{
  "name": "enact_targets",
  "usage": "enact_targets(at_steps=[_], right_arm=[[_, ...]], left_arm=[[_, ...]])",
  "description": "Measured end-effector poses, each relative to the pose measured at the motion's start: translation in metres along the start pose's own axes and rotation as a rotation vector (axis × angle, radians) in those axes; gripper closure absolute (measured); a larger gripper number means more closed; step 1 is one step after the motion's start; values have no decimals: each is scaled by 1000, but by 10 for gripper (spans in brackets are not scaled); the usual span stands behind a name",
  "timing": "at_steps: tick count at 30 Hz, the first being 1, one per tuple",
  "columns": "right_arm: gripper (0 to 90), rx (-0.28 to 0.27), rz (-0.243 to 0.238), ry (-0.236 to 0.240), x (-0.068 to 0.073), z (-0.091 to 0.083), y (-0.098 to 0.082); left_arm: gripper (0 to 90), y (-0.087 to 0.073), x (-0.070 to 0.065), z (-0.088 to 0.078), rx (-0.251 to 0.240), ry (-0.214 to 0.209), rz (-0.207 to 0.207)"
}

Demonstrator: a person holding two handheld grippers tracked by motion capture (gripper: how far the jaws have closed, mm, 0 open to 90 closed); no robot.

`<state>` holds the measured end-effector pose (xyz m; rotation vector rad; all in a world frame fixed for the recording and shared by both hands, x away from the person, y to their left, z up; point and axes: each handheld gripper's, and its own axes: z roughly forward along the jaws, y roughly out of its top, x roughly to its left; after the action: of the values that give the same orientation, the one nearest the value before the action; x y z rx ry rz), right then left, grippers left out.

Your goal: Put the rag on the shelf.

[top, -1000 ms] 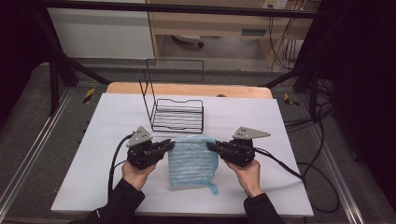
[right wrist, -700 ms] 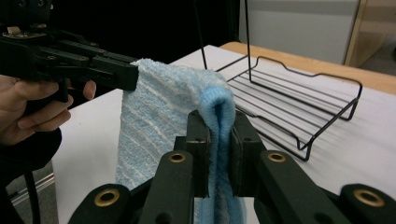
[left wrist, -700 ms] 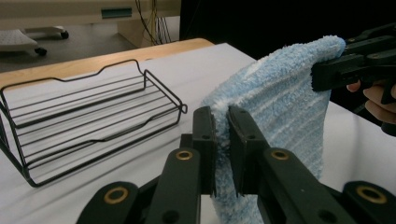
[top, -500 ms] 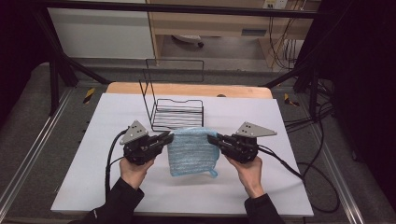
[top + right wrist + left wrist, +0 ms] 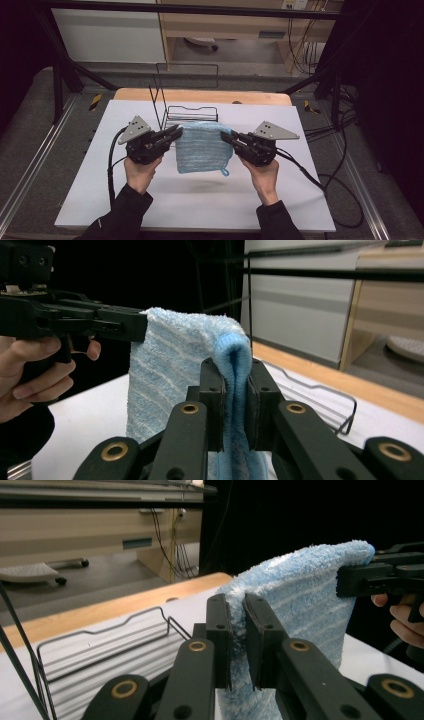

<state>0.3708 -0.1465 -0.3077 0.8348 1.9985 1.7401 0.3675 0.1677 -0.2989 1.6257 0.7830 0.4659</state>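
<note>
The left gripper (image 5: 176,133) and right gripper (image 5: 226,136) each pinch a blue towel (image 5: 202,147) corner (no writing apparently legible).

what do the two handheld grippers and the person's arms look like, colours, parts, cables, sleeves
Both the left gripper and right gripper are black, pistol-shaped, each topped by a grey three-cornered plate with small holes. Each claw has two flat black jaws on linkage arms with brass-coloured pivot rings. A black cable trails from each. The person wears dark long sleeves.

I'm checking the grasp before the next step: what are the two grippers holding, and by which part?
Both hold the blue towel: the left gripper pinches one upper corner, the right gripper the other, so it hangs between them above the table.
</note>
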Motion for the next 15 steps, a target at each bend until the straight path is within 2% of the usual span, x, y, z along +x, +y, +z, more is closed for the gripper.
enact_targets(at_steps=[9, 15], right_arm=[[808, -65, -61, -24, 7, 7, 28], [808, -88, -94, -39, 9, 14, 45]], left_arm=[[815, 21, 8, -4, -73, 11, -12], [815, 34, 15, -8, -122, 20, -20]])
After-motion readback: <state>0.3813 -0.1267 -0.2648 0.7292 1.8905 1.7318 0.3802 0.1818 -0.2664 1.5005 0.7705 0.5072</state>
